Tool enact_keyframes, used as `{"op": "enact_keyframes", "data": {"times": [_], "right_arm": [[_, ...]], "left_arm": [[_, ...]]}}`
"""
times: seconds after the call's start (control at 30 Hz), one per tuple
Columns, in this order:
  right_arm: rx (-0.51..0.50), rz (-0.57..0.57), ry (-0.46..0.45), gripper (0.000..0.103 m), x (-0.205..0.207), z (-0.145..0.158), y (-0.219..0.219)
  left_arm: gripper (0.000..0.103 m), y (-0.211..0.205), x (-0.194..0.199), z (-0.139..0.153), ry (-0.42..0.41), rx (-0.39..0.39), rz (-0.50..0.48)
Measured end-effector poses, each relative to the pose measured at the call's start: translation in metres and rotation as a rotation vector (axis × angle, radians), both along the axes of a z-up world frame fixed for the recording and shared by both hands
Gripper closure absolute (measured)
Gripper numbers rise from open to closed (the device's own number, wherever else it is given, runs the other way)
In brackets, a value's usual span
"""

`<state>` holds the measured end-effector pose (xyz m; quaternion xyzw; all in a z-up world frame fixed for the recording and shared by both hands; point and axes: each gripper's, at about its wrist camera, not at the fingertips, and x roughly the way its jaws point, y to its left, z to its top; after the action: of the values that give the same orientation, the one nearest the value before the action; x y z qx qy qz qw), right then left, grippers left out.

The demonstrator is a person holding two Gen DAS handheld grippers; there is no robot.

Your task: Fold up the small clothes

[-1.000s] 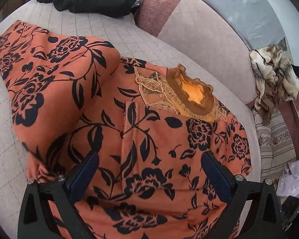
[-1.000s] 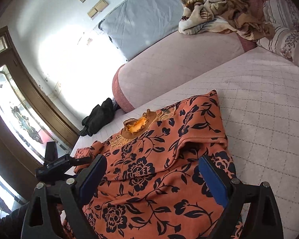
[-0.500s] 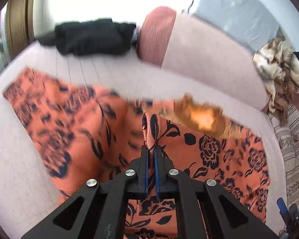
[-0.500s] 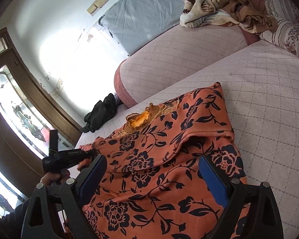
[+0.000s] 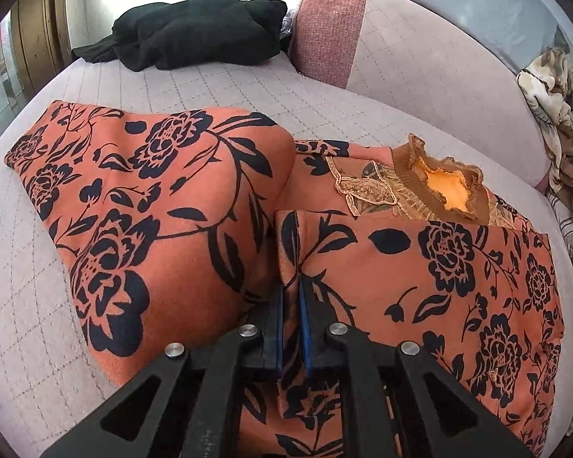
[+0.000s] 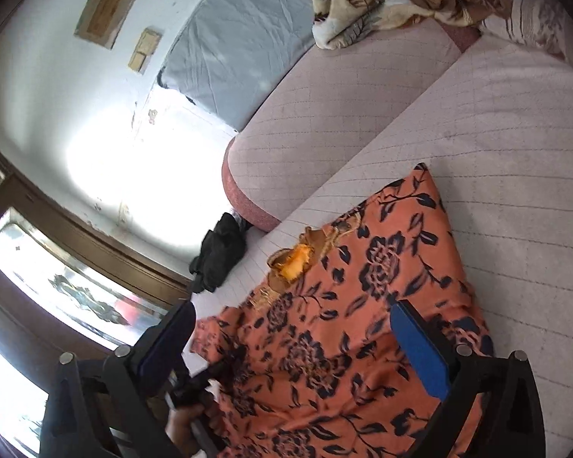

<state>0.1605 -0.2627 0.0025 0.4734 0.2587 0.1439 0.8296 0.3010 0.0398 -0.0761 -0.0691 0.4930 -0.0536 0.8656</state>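
quilted sofa seat (image 5: 210, 87): my left gripper (image 5: 291, 297) pinches floral top (image 5: 458, 267) (a raised ridge); right gripper (image 6: 298, 337) gapes wide, just opened further, nothing between. lift evenly.

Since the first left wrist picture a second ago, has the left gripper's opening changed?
Yes. The left gripper stood wide open over the orange floral top; now its jaws are pinched on a raised fold of it, below the collar.
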Motion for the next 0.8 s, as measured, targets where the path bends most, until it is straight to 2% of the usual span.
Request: {"op": "enact_keyframes", "data": {"times": [0.07, 0.1, 0.17, 0.2, 0.27, 0.33, 0.37, 0.4, 0.47, 0.5, 0.57, 0.63, 0.7, 0.8], "right_arm": [[0.130, 0.032, 0.050, 0.000, 0.038, -0.025, -0.007], [0.144, 0.052, 0.111, 0.000, 0.056, -0.046, -0.007], [0.131, 0.019, 0.319, 0.004, 0.073, -0.096, -0.007], [0.122, -0.009, 0.279, 0.005, 0.066, -0.094, -0.007], [0.041, -0.032, 0.230, 0.004, 0.052, -0.062, 0.004], [-0.052, -0.014, 0.132, 0.003, 0.039, -0.028, 0.018], [-0.102, 0.008, 0.094, 0.003, 0.035, -0.016, 0.026], [-0.146, 0.020, 0.077, 0.003, 0.030, -0.010, 0.033], [-0.223, -0.016, 0.111, 0.003, 0.013, -0.010, 0.044], [-0.231, -0.007, 0.101, 0.003, 0.002, -0.015, 0.048], [-0.263, 0.017, 0.092, 0.003, -0.017, -0.023, 0.060], [-0.306, 0.041, 0.086, 0.003, -0.035, -0.036, 0.072], [-0.353, 0.061, 0.080, 0.003, -0.049, -0.046, 0.084], [-0.414, 0.085, 0.073, 0.003, -0.053, -0.056, 0.100]], "left_arm": [[0.094, 0.001, -0.002, 0.000, 0.003, -0.007, -0.002], [0.094, 0.002, -0.003, 0.000, 0.005, -0.009, -0.004], [0.093, 0.003, -0.004, 0.003, 0.014, -0.017, -0.016], [0.092, 0.005, -0.005, 0.008, 0.019, -0.022, -0.022], [0.090, 0.015, -0.013, 0.025, -0.032, -0.052, -0.033], [0.070, 0.041, -0.029, 0.047, -0.091, -0.100, -0.008], [0.043, 0.058, -0.037, 0.055, -0.109, -0.139, 0.020], [0.025, 0.081, -0.046, 0.063, -0.134, -0.175, 0.067], [0.024, 0.128, -0.060, 0.073, -0.198, -0.241, 0.178], [0.024, 0.157, -0.062, 0.073, -0.204, -0.281, 0.239], [0.024, 0.213, -0.057, 0.060, -0.165, -0.379, 0.369], [0.025, 0.263, -0.042, 0.040, -0.109, -0.509, 0.504], [0.032, 0.293, -0.026, 0.029, -0.081, -0.582, 0.556], [0.032, 0.304, 0.006, 0.027, -0.082, -0.580, 0.534]]}}
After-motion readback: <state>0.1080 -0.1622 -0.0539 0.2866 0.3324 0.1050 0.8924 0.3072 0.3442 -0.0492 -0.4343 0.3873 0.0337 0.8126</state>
